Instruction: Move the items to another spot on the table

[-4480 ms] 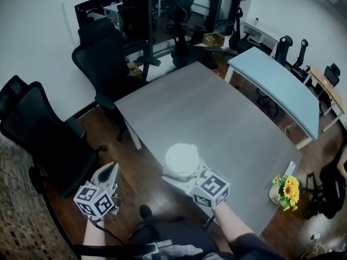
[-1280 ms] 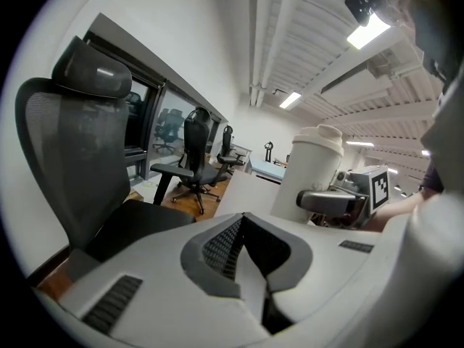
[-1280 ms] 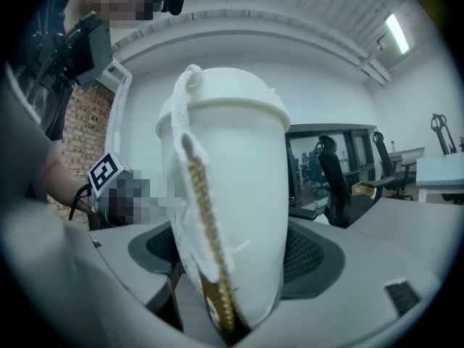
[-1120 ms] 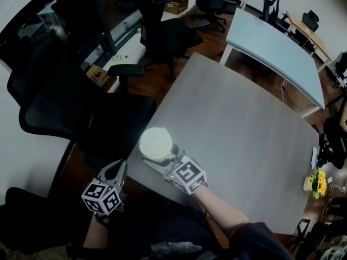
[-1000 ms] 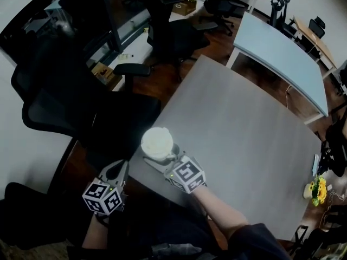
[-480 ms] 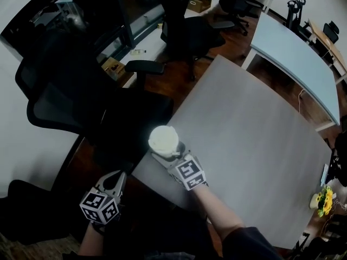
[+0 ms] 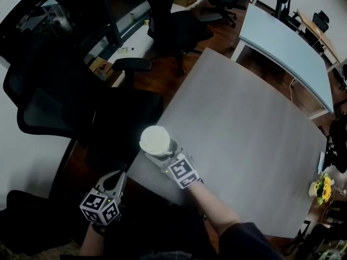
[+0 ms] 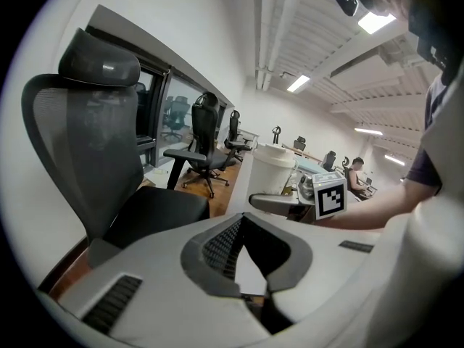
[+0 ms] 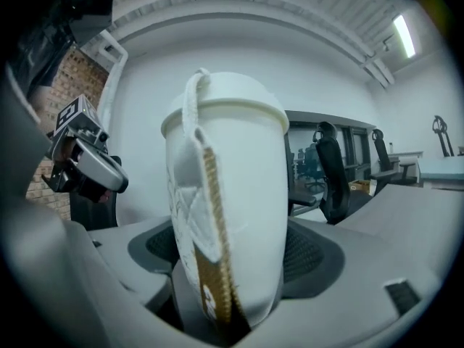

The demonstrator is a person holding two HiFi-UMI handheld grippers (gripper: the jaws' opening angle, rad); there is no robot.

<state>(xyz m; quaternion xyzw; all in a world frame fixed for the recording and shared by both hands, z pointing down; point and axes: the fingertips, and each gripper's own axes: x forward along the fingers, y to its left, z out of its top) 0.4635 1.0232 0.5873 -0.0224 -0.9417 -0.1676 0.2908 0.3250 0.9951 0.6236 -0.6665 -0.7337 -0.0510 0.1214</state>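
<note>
The right gripper (image 7: 161, 155) has its jaws spread wide and clamped on a white paper cup (image 9: 230, 194), one jaw on each side of the cup's lower body. In the right gripper view the cup stands upright between them, filling the middle of the picture. It wears a white domed lid (image 9: 226, 113) and a white embossed sleeve (image 9: 190, 216) whose brown corrugated seam edge faces the camera. From the head view the cup sits at the near left corner of the grey table (image 7: 244, 118), close to the table's edge, with the gripper reaching in from the person's side. Whether the cup's base touches the tabletop cannot be told. The left gripper (image 7: 115, 177) has its jaws pressed together with nothing between them. It is off the table, to the left of that corner and nearer the person, above the dark floor. Its own view looks past the closed jaws to the cup and the right gripper's marker cube (image 8: 331, 197) beyond. A black mesh office chair (image 8: 94, 143) stands just beside the table's left side. Farther off, a pale blue table (image 7: 287, 42) stands beyond the grey one, and a pot of sunflowers (image 7: 320, 187) sits at the head view's right edge.
</note>
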